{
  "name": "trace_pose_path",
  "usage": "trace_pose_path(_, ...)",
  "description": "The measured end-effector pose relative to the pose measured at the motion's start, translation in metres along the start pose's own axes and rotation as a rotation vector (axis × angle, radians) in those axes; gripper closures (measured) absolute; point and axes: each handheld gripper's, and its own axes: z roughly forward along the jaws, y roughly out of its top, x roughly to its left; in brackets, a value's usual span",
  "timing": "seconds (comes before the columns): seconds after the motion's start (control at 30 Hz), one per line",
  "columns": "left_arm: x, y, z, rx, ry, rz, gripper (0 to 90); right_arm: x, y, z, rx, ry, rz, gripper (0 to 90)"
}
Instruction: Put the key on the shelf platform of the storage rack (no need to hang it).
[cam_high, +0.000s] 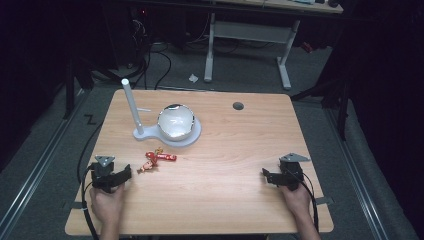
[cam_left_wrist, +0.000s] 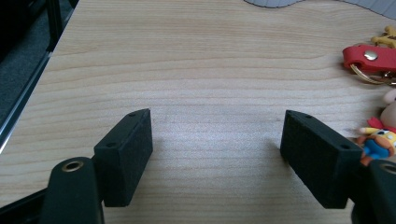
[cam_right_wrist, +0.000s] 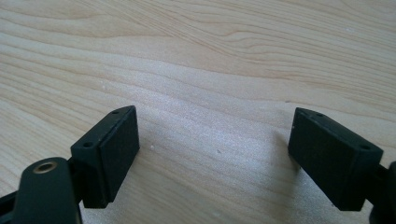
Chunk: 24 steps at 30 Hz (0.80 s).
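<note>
A keychain with a red strap (cam_high: 161, 157) and a small cartoon figure (cam_high: 147, 165) lies left of the table's middle. My left gripper (cam_high: 125, 176) rests low on the table just left of the keychain, jaws open over bare wood. In the left gripper view the left gripper (cam_left_wrist: 217, 140) has the red strap (cam_left_wrist: 369, 58) and the figure (cam_left_wrist: 378, 135) at its right edge, beside the right pad. My right gripper (cam_high: 266, 176) sits near the table's right front, open with only wood between its pads (cam_right_wrist: 215, 140).
A shiny bowl (cam_high: 175, 121) sits on a white stand base (cam_high: 194, 136) with an upright white post (cam_high: 131, 105) at the table's back left. A round grommet hole (cam_high: 238, 106) lies at the back. The wooden table (cam_high: 225, 165) has drop-offs on all sides.
</note>
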Motion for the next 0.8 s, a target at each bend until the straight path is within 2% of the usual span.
trace_pose_path(0.4, -0.0002, -0.0009, -0.0012, 0.015, -0.004, 0.005, 23.5, 0.0001, 0.0, -0.0001, 0.001, 0.001, 0.002, 16.2)
trace_pose_path(0.43, 0.0014, -0.0009, -0.0013, 0.017, -0.017, 0.032, 23.5, 0.0001, 0.0, -0.0001, 0.001, 0.001, 0.002, 16.3)
trace_pose_path(0.7, -0.0006, -0.0028, -0.002, 0.028, -0.008, 0.016, 20.2, 0.0, 0.0, 0.0, 0.0, 0.001, 0.001, 16.3)
trace_pose_path(0.8, 0.0, -0.0027, -0.0022, 0.036, -0.015, 0.028, 17.8, 0.0001, 0.0, 0.0, 0.0, 0.001, 0.002, 16.3)
